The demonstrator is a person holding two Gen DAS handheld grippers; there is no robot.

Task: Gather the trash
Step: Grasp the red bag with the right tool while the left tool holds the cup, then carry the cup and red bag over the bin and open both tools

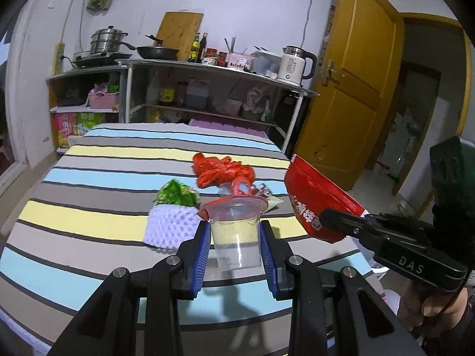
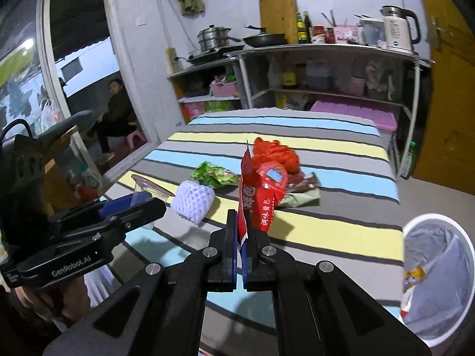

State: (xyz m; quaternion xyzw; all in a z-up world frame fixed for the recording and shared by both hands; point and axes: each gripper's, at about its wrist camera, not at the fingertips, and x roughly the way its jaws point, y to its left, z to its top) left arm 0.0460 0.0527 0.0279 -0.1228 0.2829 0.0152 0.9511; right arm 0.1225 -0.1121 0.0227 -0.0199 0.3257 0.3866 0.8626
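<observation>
The clear plastic cup [image 1: 236, 234] sits squeezed between the left hand-held gripper [image 1: 236, 252] pads above the striped tabletop [image 1: 89, 184], while the right hand-held gripper [image 2: 242, 237] pinches a red sauce packet [image 2: 261, 198] by its edge, which could slip before reaching the lined bin [image 2: 439, 281].

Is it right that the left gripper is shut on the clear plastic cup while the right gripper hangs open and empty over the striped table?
Not quite. The left gripper is shut on the clear plastic cup, but the right gripper is not open or empty: the right wrist view shows its jaws pinching a red snack packet over the striped table.
</observation>
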